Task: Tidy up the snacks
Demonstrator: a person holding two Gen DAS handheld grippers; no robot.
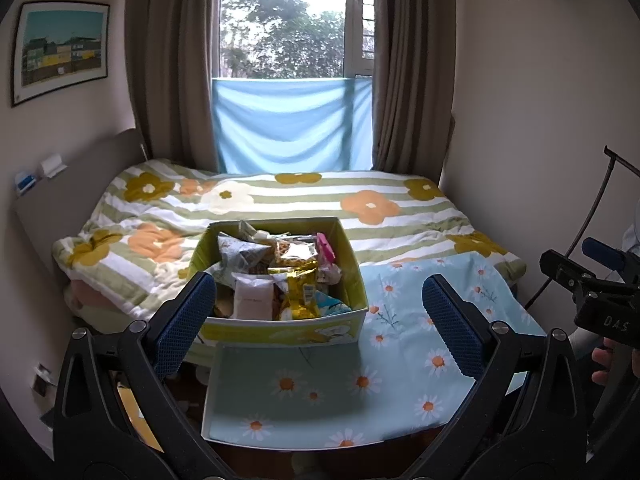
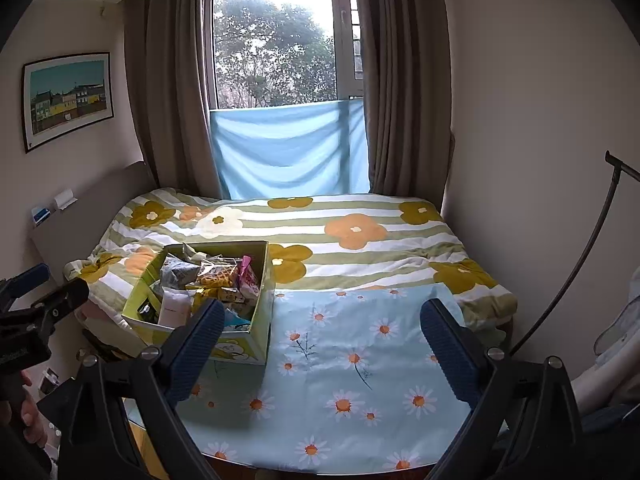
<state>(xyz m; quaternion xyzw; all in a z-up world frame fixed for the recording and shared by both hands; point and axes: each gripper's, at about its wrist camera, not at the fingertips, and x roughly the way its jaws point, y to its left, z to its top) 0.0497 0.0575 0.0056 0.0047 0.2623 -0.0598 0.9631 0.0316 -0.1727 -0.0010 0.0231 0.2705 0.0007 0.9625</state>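
Observation:
A yellow-green cardboard box (image 1: 256,326) full of several snack packets (image 1: 294,264) sits on a light blue daisy-print cloth (image 1: 400,344) at the bed's near edge. My left gripper (image 1: 320,320) hovers just in front of the box, open, with nothing between its blue pads. In the right wrist view the same box (image 2: 240,346) stands at left on the cloth (image 2: 352,380). My right gripper (image 2: 320,348) is open over the bare cloth to the box's right, holding nothing. Each gripper shows at the edge of the other's view.
A flower-striped quilt (image 1: 280,196) covers the bed behind the box. Walls close in on the right and left, with a headboard (image 1: 72,204) at left. A thin black cable (image 2: 576,280) arcs at the right. Curtains and a window lie beyond the bed.

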